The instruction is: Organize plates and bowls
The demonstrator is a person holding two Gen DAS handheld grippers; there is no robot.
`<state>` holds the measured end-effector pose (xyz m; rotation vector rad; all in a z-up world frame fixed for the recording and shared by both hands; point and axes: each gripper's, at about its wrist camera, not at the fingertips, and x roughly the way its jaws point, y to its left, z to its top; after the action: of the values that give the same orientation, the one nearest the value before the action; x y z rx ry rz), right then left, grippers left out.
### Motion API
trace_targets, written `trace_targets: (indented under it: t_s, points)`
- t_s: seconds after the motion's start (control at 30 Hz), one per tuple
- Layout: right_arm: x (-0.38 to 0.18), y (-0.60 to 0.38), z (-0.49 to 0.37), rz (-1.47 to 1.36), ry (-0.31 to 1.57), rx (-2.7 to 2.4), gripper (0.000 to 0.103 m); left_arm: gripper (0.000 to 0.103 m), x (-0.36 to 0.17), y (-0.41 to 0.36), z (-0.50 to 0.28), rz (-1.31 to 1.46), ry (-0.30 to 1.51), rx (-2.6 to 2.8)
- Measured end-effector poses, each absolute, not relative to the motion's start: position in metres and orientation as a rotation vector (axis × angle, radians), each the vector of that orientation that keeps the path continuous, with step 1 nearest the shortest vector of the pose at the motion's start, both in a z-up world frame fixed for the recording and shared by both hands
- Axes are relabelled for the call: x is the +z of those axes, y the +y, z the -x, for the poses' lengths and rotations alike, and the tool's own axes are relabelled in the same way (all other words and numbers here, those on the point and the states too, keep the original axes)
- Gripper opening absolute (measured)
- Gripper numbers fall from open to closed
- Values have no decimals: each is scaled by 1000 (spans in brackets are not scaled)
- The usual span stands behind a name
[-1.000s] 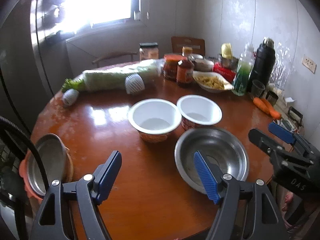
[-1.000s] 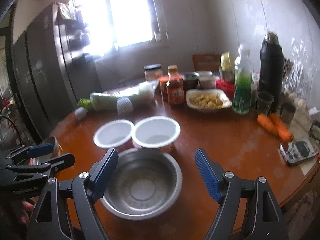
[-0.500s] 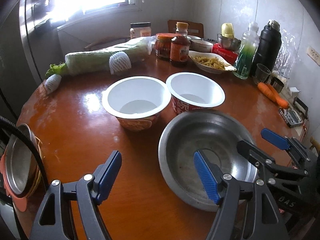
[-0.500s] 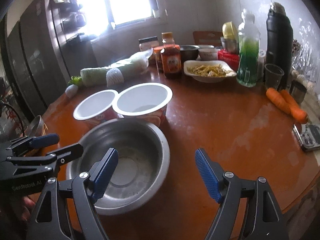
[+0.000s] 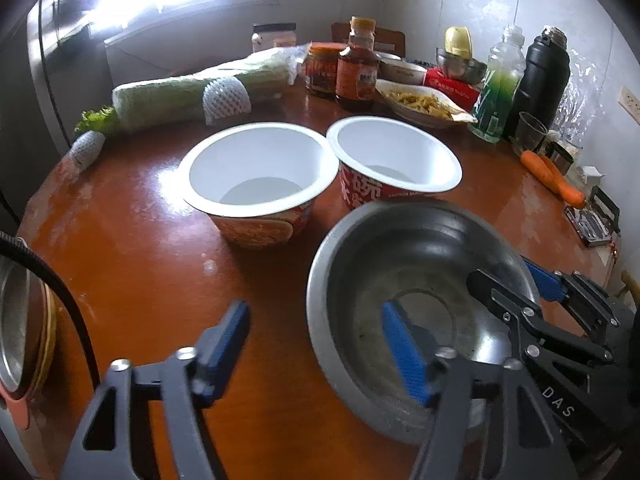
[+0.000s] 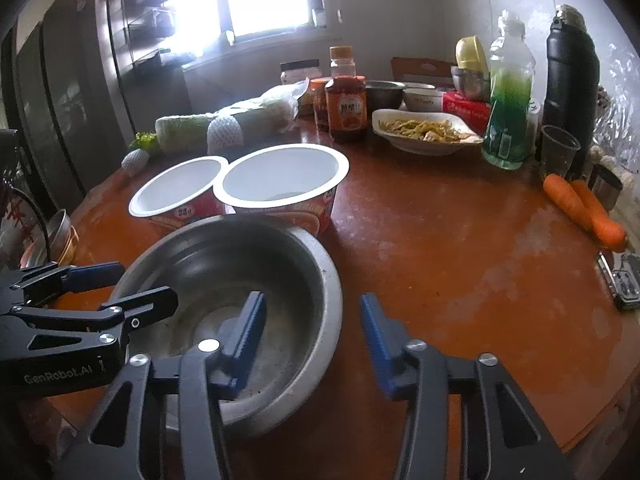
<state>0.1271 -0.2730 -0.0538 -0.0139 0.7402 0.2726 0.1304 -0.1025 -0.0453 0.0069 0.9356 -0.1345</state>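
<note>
Steel fills the near part of both views: the metal bowl [image 6: 240, 300] sits on the brown worktop [image 6: 460, 260], low and left of centre in the right wrist view, lower right in the left wrist view. Both tongs straddle its rim. The right tongs [image 6: 310, 334] have one blue pad inside the bowl and the other outside over the worktop, with the right-hand rim between them. The left tongs [image 5: 314, 344] likewise have one pad inside the bowl and one out over the wood. Neither pair visibly presses the rim yet, so I judge the bowl not yet gripped. Both have just been closing, and their jaws stand plainly narrower than in the earlier frames, the right more so.

Just behind the steel bowl stand two white paper bowls [image 6: 280, 176], rims touching, empty and unstacked. At the far left edge of the left wrist view a small stack of metal dishes [image 5: 20, 332] leans at the worktop's rim. Farther back lie carrots [image 6: 584, 208], a dish of food [image 6: 424, 132], jars and bottles.

By my reading the sorting has hardly begun: nothing here is nested, and all three bowls remain to be placed.

Against the earlier frames, both tongs have come lower and closer, so the bowl looms larger and its rim now lies between the pads.
</note>
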Motion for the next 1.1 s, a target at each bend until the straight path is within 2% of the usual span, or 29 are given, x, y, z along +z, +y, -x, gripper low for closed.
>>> trace_targets:
  t_s: [0.07,0.17,0.53,1.1]
  points:
    - [-55,-270,-127,26,744,283,36,45,-50,-103,-133,11,960,-159]
    - [-55,-264,-126,49,743,295,34,27,-52,-105,-134,16,958,-180]
    - [-51,-253,-119,40,761,327,34,25,-42,-86,-121,33,922,-169]
    - [-35,-172,-95,144,754,478,34,25,-29,-12,-82,63,885,-42]
